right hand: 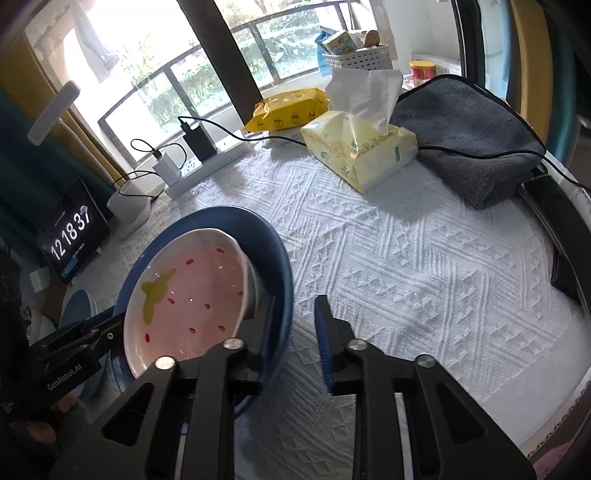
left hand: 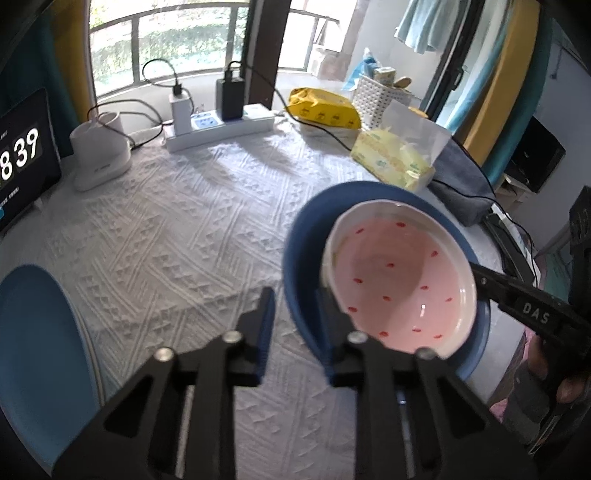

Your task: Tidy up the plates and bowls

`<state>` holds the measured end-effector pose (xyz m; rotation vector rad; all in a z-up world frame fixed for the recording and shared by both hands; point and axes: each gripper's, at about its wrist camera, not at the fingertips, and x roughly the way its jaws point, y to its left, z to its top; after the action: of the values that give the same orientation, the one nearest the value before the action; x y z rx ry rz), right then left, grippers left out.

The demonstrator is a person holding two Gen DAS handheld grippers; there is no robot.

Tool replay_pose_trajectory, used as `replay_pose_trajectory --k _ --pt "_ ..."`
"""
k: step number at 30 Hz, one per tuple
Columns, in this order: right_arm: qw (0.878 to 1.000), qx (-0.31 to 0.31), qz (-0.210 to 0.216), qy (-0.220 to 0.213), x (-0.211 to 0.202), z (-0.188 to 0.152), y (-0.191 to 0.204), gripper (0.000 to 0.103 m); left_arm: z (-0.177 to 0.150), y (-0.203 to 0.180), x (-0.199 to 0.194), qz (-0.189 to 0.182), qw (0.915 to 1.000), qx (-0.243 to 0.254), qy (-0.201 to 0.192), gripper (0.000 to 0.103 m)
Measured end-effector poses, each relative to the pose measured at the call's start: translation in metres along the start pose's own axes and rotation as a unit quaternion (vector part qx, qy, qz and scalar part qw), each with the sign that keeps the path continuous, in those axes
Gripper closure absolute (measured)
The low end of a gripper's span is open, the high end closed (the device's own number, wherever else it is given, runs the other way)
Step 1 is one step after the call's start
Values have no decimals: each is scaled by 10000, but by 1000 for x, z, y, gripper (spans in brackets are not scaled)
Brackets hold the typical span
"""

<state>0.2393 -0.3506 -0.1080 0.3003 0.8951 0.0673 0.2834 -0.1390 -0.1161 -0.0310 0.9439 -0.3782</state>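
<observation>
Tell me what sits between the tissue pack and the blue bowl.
Only bare white tablecloth lies between the tissue pack and the blue bowl; the right wrist view shows that stretch plainly.

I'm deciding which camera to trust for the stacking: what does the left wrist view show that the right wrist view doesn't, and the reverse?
Only the left wrist view shows the light blue plate lying flat at the table's near left, and hanging clothes by the window.

Only the right wrist view shows the green mark inside the pink bowl, and the dark phone at the table's right edge.

Both show the pink bowl sitting tilted inside the dark blue bowl, the tissue pack, the power strip, the clock screen, and both claws open.
</observation>
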Motion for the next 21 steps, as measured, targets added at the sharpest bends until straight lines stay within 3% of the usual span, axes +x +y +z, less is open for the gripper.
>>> replay_pose_trajectory --k 21 --pt "10000 41 -37 -80 -4 0 3 91 -2 -1 -5 -97 9999 5 -123 90"
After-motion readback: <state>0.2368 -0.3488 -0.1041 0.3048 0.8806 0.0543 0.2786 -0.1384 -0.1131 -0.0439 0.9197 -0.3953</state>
